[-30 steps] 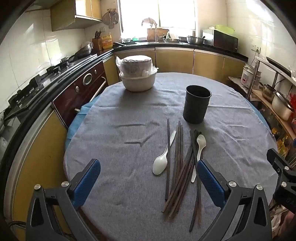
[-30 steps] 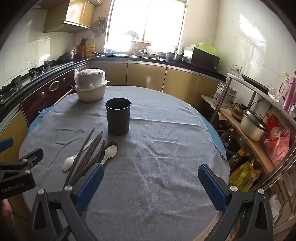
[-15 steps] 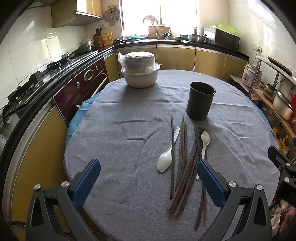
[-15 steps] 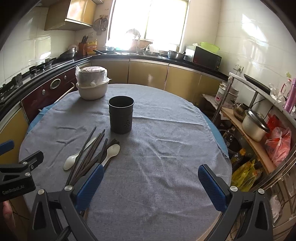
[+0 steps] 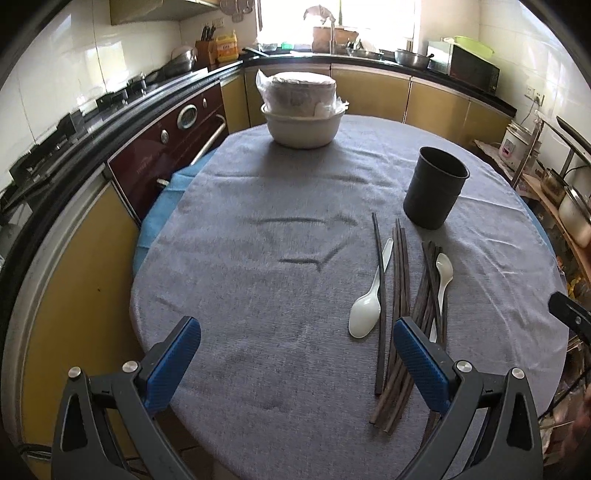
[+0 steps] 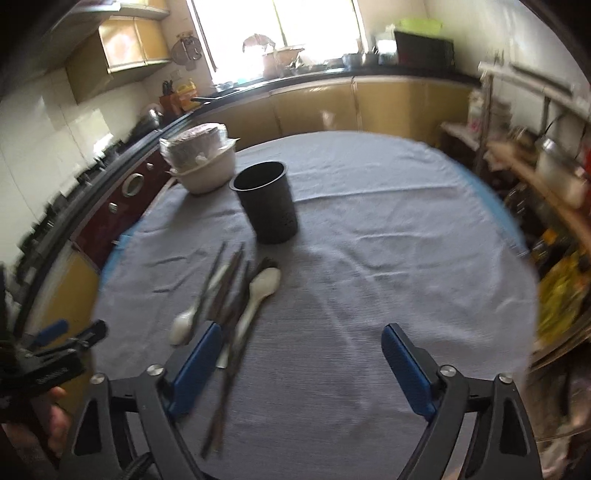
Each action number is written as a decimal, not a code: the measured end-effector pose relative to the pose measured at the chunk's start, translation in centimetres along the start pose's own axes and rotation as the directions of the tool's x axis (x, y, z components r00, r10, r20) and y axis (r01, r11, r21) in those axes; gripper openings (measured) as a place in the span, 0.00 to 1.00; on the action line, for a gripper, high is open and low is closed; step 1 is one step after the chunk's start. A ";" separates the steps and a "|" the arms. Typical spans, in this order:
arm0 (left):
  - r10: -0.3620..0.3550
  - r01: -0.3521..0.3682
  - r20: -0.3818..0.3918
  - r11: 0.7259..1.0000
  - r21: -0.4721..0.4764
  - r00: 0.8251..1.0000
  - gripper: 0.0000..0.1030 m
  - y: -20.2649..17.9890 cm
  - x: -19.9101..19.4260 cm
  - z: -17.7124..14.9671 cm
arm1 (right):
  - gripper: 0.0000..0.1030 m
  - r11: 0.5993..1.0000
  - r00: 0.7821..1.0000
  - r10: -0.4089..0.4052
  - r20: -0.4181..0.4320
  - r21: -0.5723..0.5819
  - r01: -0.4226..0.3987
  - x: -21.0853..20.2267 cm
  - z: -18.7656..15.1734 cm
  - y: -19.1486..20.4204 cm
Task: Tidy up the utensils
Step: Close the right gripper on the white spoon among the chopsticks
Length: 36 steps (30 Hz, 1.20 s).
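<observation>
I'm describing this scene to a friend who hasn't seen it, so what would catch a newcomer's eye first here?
Probably the loose pile of dark chopsticks with two white spoons among them, lying on the grey tablecloth near the front of the round table. Just behind stands an upright black utensil holder, and farther back a white bowl topped with a plastic-wrapped stack. Both the left gripper and right gripper hover open, holding nothing.

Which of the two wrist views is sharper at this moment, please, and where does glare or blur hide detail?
Left wrist view: sharp; the chopsticks and black holder read clearly, with only the window blown out. Right wrist view: motion-smeared, worst along the right-hand shelf; the chopsticks are streaked and the window overexposed.
</observation>
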<state>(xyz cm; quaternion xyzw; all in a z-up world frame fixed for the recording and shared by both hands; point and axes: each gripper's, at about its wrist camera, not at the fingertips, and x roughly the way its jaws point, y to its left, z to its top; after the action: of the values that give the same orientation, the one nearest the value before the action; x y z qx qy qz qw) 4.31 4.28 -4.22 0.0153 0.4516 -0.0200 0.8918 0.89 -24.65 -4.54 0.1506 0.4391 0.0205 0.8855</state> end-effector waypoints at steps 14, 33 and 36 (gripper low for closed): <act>-0.175 0.179 -0.080 0.983 0.041 0.981 0.69 -0.3 4.3 1.0 | 0.47 0.972 0.959 0.207 -0.195 0.153 -0.178 11.7 2.0 1.7; -0.382 0.401 -0.185 0.913 0.079 0.905 0.40 -3.4 11.4 0.9 | 0.15 0.980 0.968 0.136 -0.212 0.174 -0.100 17.5 2.6 2.8; -0.396 0.417 -0.189 0.905 0.084 0.898 0.28 -3.7 12.0 1.1 | 0.14 0.977 0.969 0.149 -0.195 0.178 -0.115 17.3 2.4 2.4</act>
<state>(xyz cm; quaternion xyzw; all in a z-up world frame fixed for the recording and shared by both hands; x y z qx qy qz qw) 12.11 0.30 -13.23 -0.0234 0.5160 -0.2322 0.8242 13.58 -20.00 -15.81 0.2495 0.5181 0.0588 0.8160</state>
